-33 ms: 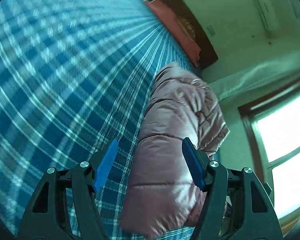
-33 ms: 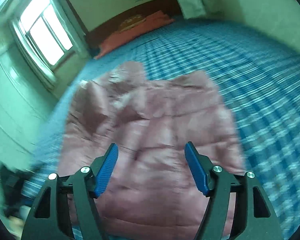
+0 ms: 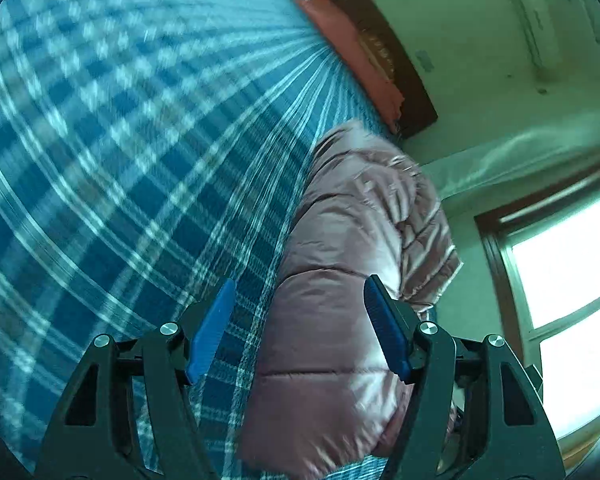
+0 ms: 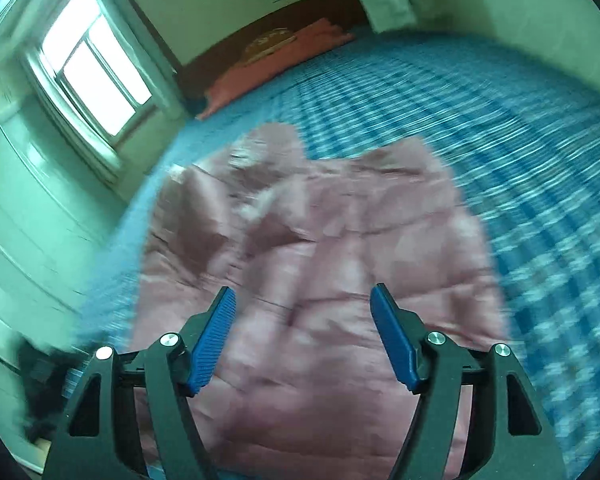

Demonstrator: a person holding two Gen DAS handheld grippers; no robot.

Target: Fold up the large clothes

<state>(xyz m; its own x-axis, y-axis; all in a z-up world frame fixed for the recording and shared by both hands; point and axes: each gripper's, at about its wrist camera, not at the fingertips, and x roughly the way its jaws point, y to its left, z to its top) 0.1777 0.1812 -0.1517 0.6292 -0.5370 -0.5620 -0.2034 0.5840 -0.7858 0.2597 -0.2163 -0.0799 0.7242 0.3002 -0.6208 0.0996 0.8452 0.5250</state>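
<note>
On the bed with the blue-and-white plaid cover (image 4: 500,112), 1 pink quilted puffer jacket (image 4: 320,248) lies spread near the window-side edge, partly folded by my reading. Both the left gripper (image 3: 300,328) and the right gripper (image 4: 304,332) hang above it with jaws apart, nothing between the blue pads. The step looks like a release between folds; the next move calls for picking a fresh edge to fold over. Count: 1 jacket, 2 grippers, 1 orange-red pillow (image 4: 268,64).
</note>
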